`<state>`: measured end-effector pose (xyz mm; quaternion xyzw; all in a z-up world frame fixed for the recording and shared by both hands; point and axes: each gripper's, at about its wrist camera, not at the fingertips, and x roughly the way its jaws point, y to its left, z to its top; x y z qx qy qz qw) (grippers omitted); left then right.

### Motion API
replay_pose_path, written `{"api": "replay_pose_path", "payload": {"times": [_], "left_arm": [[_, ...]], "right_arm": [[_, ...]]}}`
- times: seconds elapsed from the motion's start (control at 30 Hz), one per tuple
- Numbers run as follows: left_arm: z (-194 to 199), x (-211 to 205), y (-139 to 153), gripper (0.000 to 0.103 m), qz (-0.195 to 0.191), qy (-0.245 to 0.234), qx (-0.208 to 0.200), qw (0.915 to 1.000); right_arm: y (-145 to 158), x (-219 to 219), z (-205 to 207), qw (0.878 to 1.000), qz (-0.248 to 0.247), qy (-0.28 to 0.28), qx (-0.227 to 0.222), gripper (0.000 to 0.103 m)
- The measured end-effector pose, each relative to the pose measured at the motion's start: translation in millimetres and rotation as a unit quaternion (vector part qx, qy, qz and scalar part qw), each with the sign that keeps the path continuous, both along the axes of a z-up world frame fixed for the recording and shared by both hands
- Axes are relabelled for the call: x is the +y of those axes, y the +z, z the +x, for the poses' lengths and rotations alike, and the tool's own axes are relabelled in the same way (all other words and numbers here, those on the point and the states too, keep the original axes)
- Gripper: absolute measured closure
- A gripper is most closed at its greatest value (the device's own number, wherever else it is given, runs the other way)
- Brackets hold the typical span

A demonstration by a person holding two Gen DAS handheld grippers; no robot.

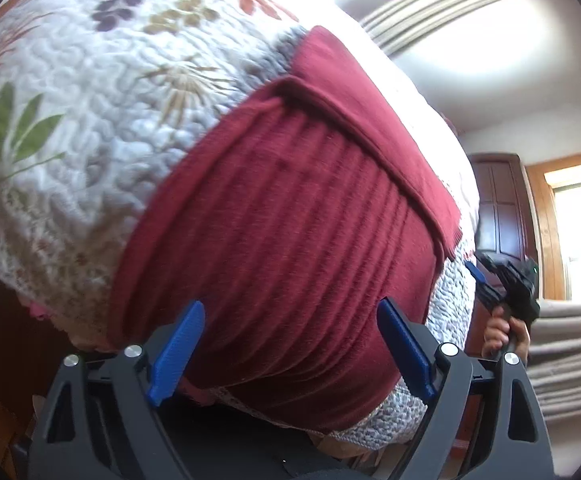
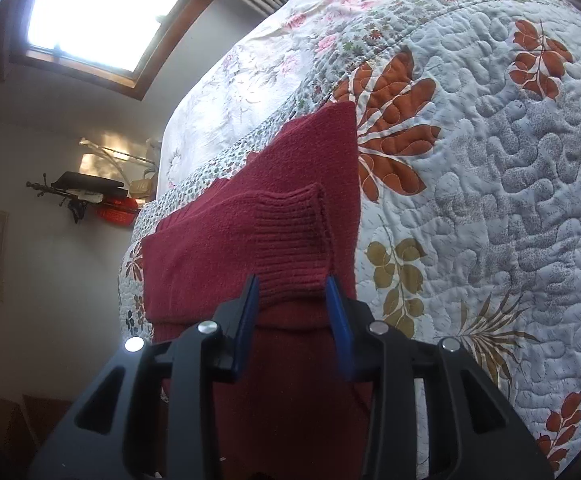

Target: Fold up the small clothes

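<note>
Blue pads line both grippers. At the bottom of the left wrist view, the left gripper (image 1: pixel 290 344) has its fingers spread wide, with the ribbed hem of a dark red knitted sweater (image 1: pixel 290 208) lying between and beyond them; whether the pads touch the knit cannot be told. The ribbing runs in long parallel ridges up the frame to a folded flap that crosses the garment diagonally, smooth-knit and ending in a ribbed edge at the right.

In the right wrist view, the right gripper (image 2: pixel 293 320) has its fingers drawn partway in on either side of a ribbed cuff (image 2: pixel 286 240) of the same sweater. The pads sit against the cuff's lower edges, pinching it. The cuff rests on top of the smooth red body of the garment, which narrows to a corner toward the upper middle of the frame.

The sweater lies on a bed covered by a pale quilt (image 2: pixel 490 184), stitched in meandering lines and printed with rust, olive and purple leaves. A floral sheet (image 2: pixel 242 80) shows past the quilt's border at the upper middle.

At the right edge of the left wrist view, a hand (image 1: pixel 502 332) grips the handle of the other gripper, beside the bed's edge. A dark wooden door (image 1: pixel 502 208) stands behind it.
</note>
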<state>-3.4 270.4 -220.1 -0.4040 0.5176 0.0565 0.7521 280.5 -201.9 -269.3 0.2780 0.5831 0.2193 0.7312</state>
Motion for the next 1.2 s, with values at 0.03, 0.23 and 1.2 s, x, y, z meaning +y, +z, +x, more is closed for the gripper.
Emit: {"api": "replay_pose_path", "payload": {"times": [0.03, 0.23, 1.2], "left_arm": [[-1.8, 2.7, 0.2, 0.014, -0.001, 0.003, -0.001, 1.0000], [55.4, 14.2, 2.0, 0.013, -0.014, -0.029, -0.034, 0.9989], [-32.4, 115.1, -68.9, 0.004, -0.103, -0.166, -0.025, 0.9804]], "right_arm": [[1.9, 0.4, -4.2, 1.000, 0.005, 0.001, -0.002, 0.065], [1.8, 40.5, -21.0, 0.998, 0.068, 0.005, 0.004, 0.061], [-57.9, -7.9, -274.7, 0.991, -0.078, 0.014, 0.105, 0.024]]}}
